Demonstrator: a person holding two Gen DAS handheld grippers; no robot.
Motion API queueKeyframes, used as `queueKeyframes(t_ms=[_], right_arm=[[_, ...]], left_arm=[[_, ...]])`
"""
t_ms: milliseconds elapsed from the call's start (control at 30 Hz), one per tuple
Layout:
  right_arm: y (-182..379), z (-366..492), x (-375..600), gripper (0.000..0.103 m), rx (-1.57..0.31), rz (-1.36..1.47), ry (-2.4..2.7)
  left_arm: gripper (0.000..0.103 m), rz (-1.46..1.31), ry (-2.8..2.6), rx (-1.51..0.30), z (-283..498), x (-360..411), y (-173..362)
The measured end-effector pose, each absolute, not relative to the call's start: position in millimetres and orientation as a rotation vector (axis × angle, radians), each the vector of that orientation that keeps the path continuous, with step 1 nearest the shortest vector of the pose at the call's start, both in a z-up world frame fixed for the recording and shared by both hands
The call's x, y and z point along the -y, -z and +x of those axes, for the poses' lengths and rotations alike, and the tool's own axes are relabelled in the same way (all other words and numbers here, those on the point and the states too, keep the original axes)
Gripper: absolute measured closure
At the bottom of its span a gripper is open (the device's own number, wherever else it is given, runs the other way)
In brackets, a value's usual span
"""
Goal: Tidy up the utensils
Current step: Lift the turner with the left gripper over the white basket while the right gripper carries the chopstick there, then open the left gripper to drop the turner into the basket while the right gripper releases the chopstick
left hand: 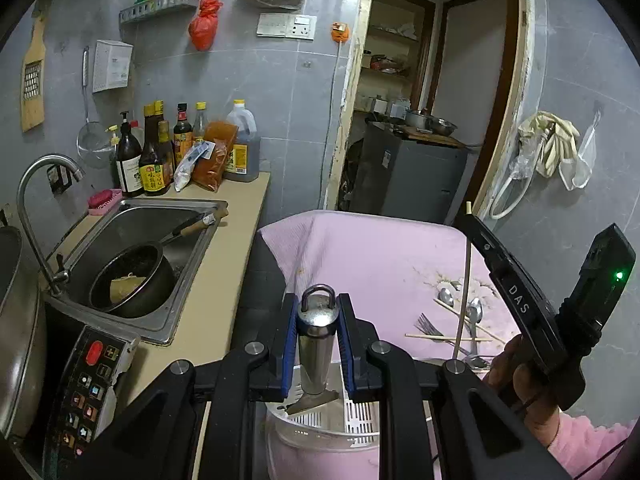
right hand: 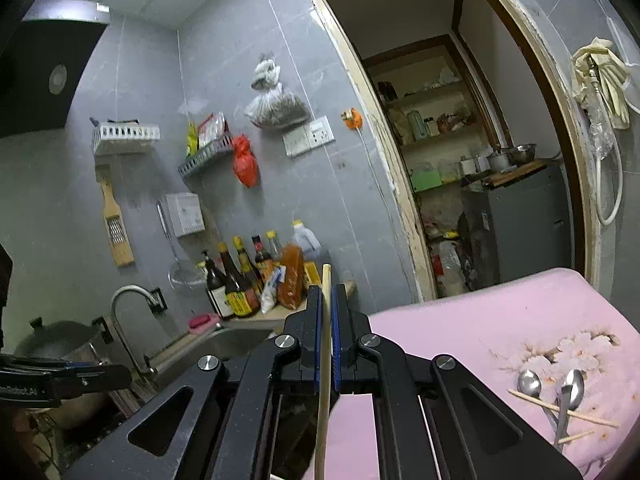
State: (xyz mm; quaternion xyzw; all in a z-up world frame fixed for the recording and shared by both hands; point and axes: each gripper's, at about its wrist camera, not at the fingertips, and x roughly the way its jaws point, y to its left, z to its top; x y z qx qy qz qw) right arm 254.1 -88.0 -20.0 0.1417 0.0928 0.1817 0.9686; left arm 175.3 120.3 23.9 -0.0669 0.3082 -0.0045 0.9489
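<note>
Grey-tiled kitchen: over a pink cloth [left hand: 380,256], the left gripper [left hand: 318,344] clamps a steel-handled peeler [left hand: 317,344] above a perforated white plastic basket [left hand: 360,412]; the right gripper [right hand: 328,340] pinches a pale wooden chopstick [right hand: 325,360]. Shiny metal spoons [right hand: 530,384] lie on the cloth.

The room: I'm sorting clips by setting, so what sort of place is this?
Most likely a small home kitchen: a steel sink with a pan in it, sauce bottles on the counter, a pantry doorway. Both grippers hold utensils.
</note>
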Motion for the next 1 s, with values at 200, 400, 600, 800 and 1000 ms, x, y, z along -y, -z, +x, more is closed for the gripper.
queueKeyframes(t_ms=[200, 400, 600, 800, 1000], right_arm=[[28, 252, 88, 0.099, -0.216, 0.257, -0.368], [38, 241, 89, 0.099, -0.266, 0.230, -0.412], [44, 230, 98, 0.096, -0.336, 0.211, -0.452], [47, 224, 110, 0.078, -0.391, 0.253, -0.470], [43, 215, 135, 0.072, -0.383, 0.284, -0.433]], left_arm=[[0.085, -0.127, 0.024, -0.658, 179, -115, -7], [0.084, -0.139, 0.038, -0.695, 180, -114, 7], [0.083, -0.171, 0.080, -0.730, 181, -110, 14], [0.074, -0.174, 0.118, -0.724, 179, -101, 15], [0.059, -0.173, 0.127, -0.705, 176, -90, 15]])
